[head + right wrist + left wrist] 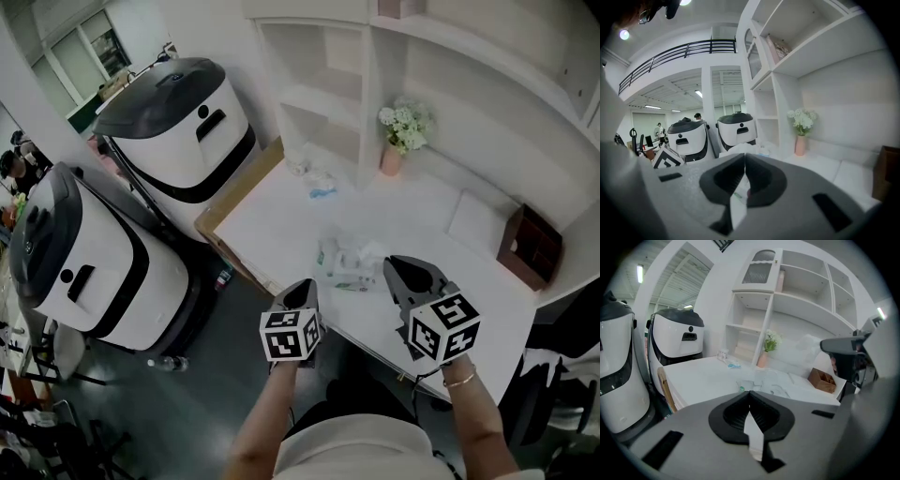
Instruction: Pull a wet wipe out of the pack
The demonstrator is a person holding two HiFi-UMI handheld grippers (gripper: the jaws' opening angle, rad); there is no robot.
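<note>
The wet wipe pack (349, 266) lies on the white table (281, 211) near its front edge, with a white wipe poking up at its top. It also shows just beyond the jaw tips in the left gripper view, pack (764, 380). My left gripper (305, 285) hangs at the table's front edge left of the pack, its jaws shut (750, 393) with nothing between them. My right gripper (399, 269) hovers right of the pack, pointing across it. Its jaws (744, 155) are pressed together, and no held thing shows. Both grippers are apart from the pack.
A pink vase of white flowers (394, 150) and a brown wooden box (530, 246) stand at the back of the table. A white pad (478, 221) and small clutter (319, 186) lie there too. Two large white machines (178, 122) (84, 262) stand left of the table.
</note>
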